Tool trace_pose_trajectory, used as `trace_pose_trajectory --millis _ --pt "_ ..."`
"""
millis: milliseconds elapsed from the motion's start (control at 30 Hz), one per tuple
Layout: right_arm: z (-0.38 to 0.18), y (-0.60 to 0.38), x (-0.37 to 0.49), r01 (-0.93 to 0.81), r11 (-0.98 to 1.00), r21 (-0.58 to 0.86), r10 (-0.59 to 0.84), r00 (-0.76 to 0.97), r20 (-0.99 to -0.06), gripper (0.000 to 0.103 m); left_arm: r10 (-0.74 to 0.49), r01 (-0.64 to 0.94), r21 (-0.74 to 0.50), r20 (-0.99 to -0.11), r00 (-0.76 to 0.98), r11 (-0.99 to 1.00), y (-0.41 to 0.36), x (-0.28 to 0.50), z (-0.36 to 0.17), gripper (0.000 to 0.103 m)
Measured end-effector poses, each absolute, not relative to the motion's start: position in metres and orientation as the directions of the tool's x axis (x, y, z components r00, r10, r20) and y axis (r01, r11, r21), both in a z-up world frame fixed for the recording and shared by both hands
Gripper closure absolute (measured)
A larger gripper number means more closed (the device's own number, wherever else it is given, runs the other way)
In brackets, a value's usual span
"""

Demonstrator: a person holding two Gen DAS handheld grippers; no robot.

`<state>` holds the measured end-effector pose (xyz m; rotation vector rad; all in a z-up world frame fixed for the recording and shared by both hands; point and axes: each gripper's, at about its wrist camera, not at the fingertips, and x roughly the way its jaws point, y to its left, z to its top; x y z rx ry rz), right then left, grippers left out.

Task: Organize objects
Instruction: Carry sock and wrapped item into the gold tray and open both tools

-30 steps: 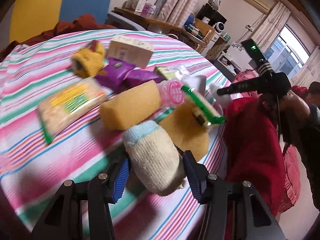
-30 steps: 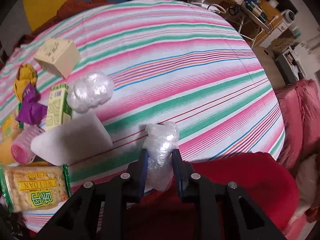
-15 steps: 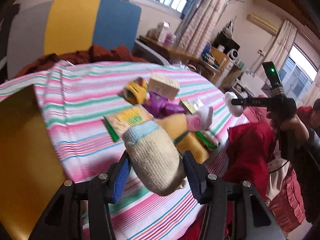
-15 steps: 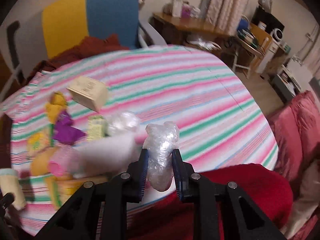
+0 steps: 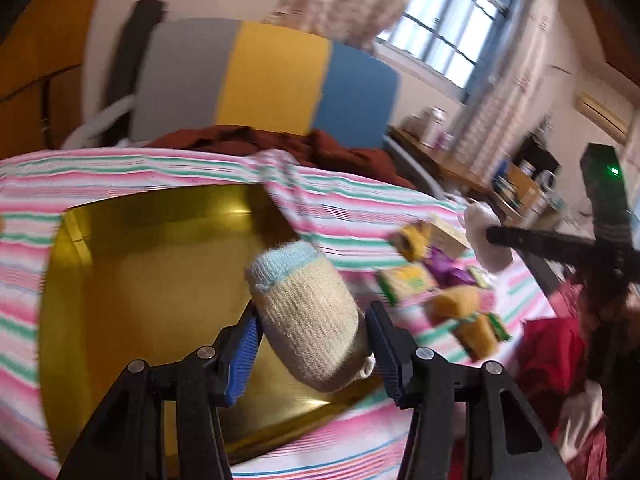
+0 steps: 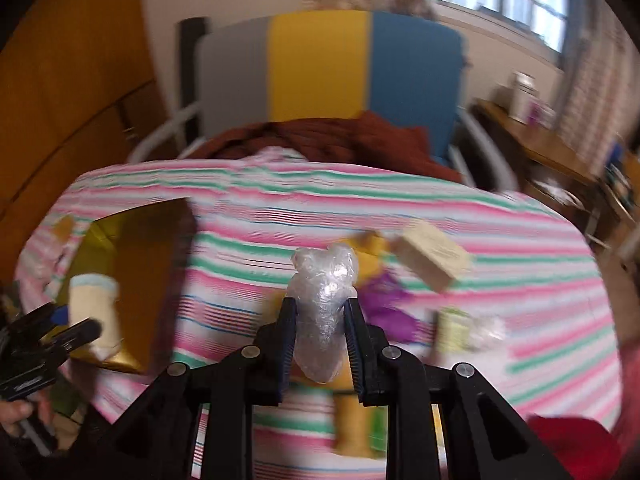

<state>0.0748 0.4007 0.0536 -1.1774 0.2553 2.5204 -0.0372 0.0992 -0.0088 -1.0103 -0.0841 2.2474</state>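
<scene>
Above the gold box (image 5: 132, 296), a rolled sock (image 5: 306, 312) is clamped in the left hand-held gripper (image 5: 312, 344); a wad of clear plastic (image 6: 322, 304) is pinched tight in the right hand-held gripper (image 6: 320, 332) over the striped cloth (image 6: 440, 208) — each should be lowered well inside the box before being released.

Left gripper (image 5: 310, 344): a rolled sock (image 5: 306, 312) sits between its fingers, held above the box (image 5: 152, 280), which lies open on the surface (image 5: 352, 216) directly below and ahead. To its right, farther off: a heap of packets (image 5: 408, 280) and sponges (image 5: 460, 304) on the surface. Right gripper (image 6: 319, 332): a plastic wad (image 6: 324, 304) sits between its fingers. Ahead and to its right lies a carton (image 6: 434, 256); the box lies to its left. A chair (image 6: 320, 64) stands beyond the surface's far edge.
</scene>
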Motion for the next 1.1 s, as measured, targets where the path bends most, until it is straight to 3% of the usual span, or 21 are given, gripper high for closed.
trace_pose_trajectory --millis 400,533,600,633,667,1100 --pt "0.007 0.266 -0.048 -0.112 -0.983 0.148 -0.046 -0.624 -0.78 0.079 0.362 -0.323 -0.194 -0.696 -0.62 -0.926 0.031 -0.074 -0.029 0.049" --pt "-0.001 0.24 -0.084 -0.081 -0.985 0.151 -0.068 -0.623 -0.779 0.075 0.303 -0.275 -0.154 -0.689 -0.659 -0.949 0.021 -0.074 -0.022 0.04" --pt "0.0 0.232 -0.092 -0.067 -0.986 0.155 -0.079 -0.629 -0.773 0.067 0.276 -0.26 -0.131 -0.687 -0.672 -0.957 0.019 -0.073 -0.02 0.035" --pt "0.0 0.227 -0.096 -0.062 -0.986 0.156 -0.081 -0.634 -0.769 0.054 0.277 -0.258 -0.133 -0.685 -0.674 -0.957 0.017 -0.072 -0.019 0.034" --pt "0.002 0.228 -0.098 -0.064 -0.986 0.153 -0.077 -0.636 -0.768 0.046 0.277 -0.253 -0.138 -0.684 -0.675 -0.958 0.015 -0.072 -0.018 0.034" --pt "0.008 0.219 -0.067 -0.081 -0.988 0.132 -0.047 -0.658 -0.752 0.029 0.296 -0.255 -0.162 -0.67 -0.681 -0.953 0.016 -0.053 -0.002 0.034"
